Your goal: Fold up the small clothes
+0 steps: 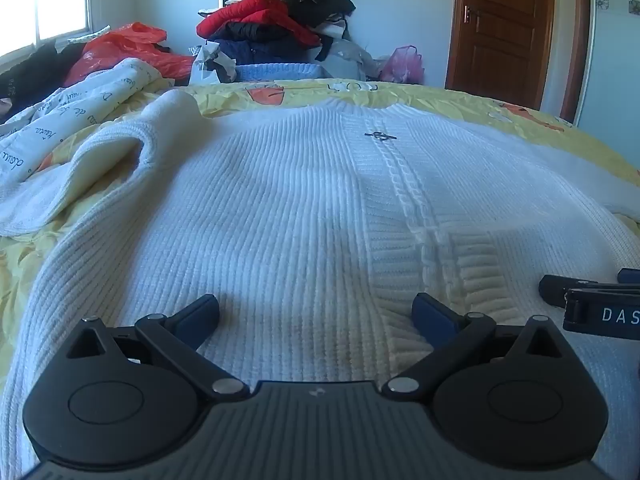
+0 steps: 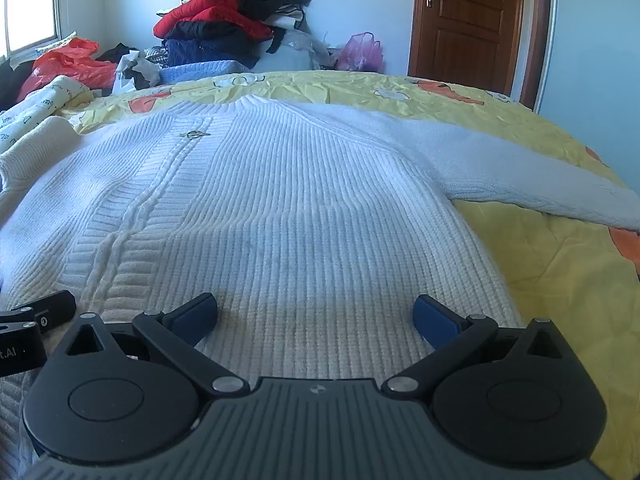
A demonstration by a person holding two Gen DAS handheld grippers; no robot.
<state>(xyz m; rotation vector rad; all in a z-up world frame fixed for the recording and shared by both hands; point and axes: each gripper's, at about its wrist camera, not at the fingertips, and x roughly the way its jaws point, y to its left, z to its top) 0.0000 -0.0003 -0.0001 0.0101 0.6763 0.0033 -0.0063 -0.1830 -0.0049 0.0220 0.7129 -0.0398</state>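
White sweater lies flat on the bed, long axis running away from the cameras, collar at the far end, hem nearest. One sleeve stretches out right, the other bunches left. Left tongs and right tongs gape wide over the hem, holding nothing.

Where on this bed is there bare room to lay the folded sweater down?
The bare yellow bedspread right of the sweater, below its outstretched sleeve, is free. So is the strip beyond the collar. The left side is crowded: a bunched sleeve, a printed cloth and a clothes pile.
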